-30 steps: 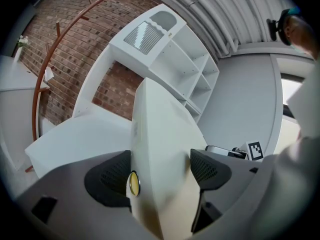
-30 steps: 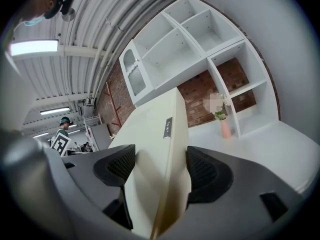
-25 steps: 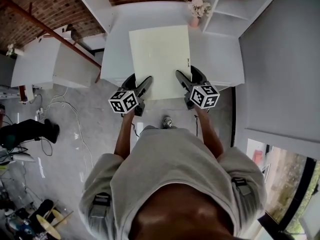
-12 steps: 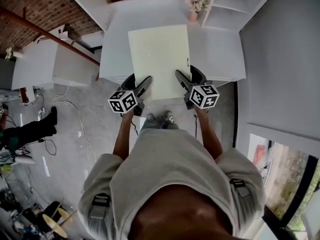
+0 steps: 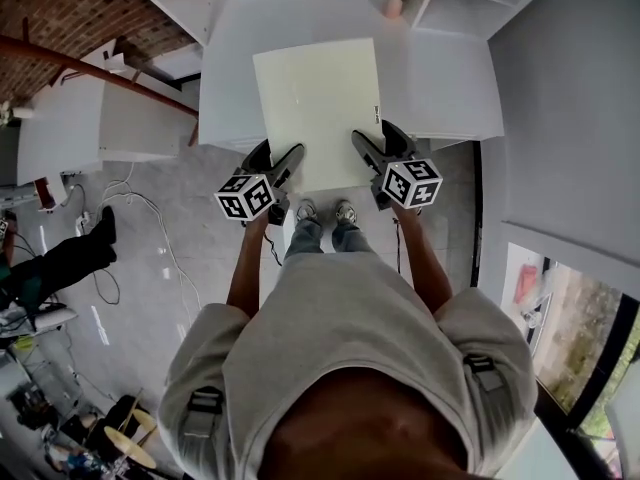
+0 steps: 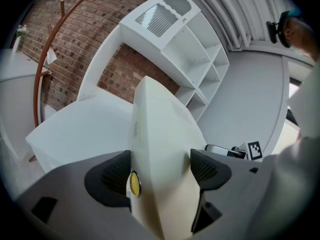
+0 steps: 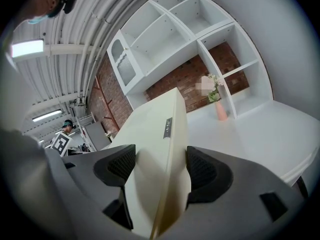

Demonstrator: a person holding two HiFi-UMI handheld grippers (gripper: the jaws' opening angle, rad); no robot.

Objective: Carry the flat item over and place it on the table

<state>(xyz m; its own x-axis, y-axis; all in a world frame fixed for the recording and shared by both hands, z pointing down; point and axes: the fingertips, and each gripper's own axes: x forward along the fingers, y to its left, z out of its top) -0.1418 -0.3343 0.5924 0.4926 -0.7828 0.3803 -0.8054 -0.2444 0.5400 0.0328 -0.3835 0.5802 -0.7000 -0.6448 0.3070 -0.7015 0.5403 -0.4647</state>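
Cream-coloured and matte, the flat item (image 5: 318, 98) is a thin, rigid, rectangular panel. In the head view most of it lies over the white desk (image 5: 440, 78), with its near edge overhanging toward the person. It is gripped at both near corners, which probably shares the load and keeps the sheet level. The left hand-held gripper (image 5: 283, 163) and the right hand-held gripper (image 5: 366, 155) each bear a marker cube. Whether the panel touches the desktop cannot be told. In the left gripper view, ribbed black pads (image 6: 112, 176) are clamped on the panel's left edge, a small yellow disc (image 6: 135, 183) beside one; white shelving (image 6: 185, 54) stands beyond. In the right gripper view the jaws likewise press on the right edge, which bears a small grey label (image 7: 168, 128). A pink vase (image 7: 220, 112) stands on the desk behind. Lowering and release appear not yet done.
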